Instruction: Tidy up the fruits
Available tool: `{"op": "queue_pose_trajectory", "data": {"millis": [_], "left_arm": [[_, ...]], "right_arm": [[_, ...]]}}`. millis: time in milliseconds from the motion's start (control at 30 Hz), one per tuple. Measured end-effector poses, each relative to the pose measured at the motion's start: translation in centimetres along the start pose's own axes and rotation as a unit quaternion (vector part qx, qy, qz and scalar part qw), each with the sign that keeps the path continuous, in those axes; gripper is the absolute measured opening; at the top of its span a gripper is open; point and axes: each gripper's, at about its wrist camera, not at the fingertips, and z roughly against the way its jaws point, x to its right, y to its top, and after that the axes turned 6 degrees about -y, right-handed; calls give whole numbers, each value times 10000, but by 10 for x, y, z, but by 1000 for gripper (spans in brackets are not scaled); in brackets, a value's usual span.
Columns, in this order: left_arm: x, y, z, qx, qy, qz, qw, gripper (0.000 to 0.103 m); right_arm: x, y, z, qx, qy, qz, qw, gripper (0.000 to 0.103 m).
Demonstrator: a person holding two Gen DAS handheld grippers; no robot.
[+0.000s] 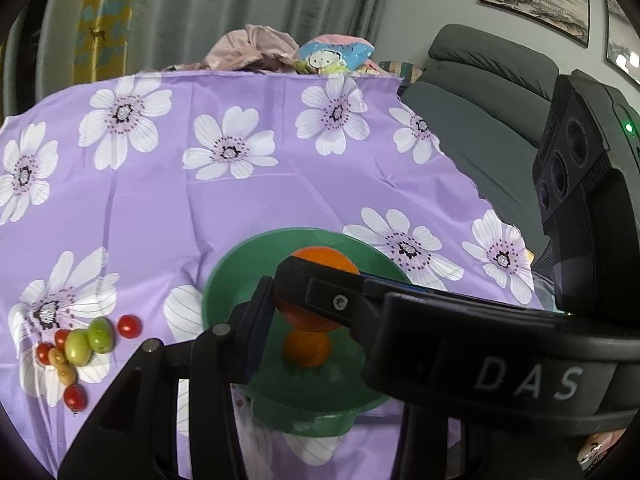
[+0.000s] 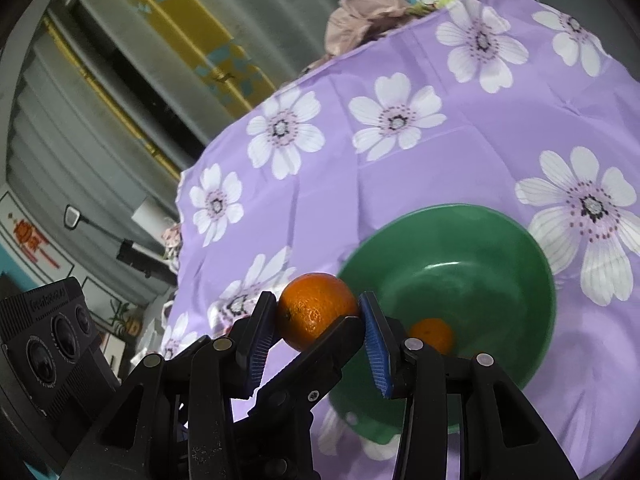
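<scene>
A green bowl [image 1: 232, 268] sits on the purple flowered tablecloth; it also shows in the right wrist view [image 2: 500, 248]. One orange [image 1: 307, 348] lies in its bottom, seen in the right wrist view [image 2: 433, 334] too. My right gripper [image 2: 318, 316] is shut on a second orange [image 2: 316, 312] and holds it above the bowl's near-left rim. In the left wrist view that held orange [image 1: 326, 260] sits behind the right gripper's finger. My left gripper [image 1: 280, 320] reaches in beside the same orange; only its left finger shows clearly, so its state is unclear.
A cluster of cherry tomatoes [image 1: 129, 326] and green jujubes [image 1: 89, 340] lies on the cloth left of the bowl. Crumpled clothes [image 1: 256, 48] lie at the table's far edge. A grey sofa [image 1: 480, 92] stands to the right.
</scene>
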Motion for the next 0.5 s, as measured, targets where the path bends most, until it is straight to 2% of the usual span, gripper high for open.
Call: {"op": "queue_pose_trajectory", "data": {"millis": [500], "left_arm": [[-9,-4,-41,-446,-335,250,9981,43]], "right_arm": [[30,2,-23,-351,-416,-348,9979,44]]}}
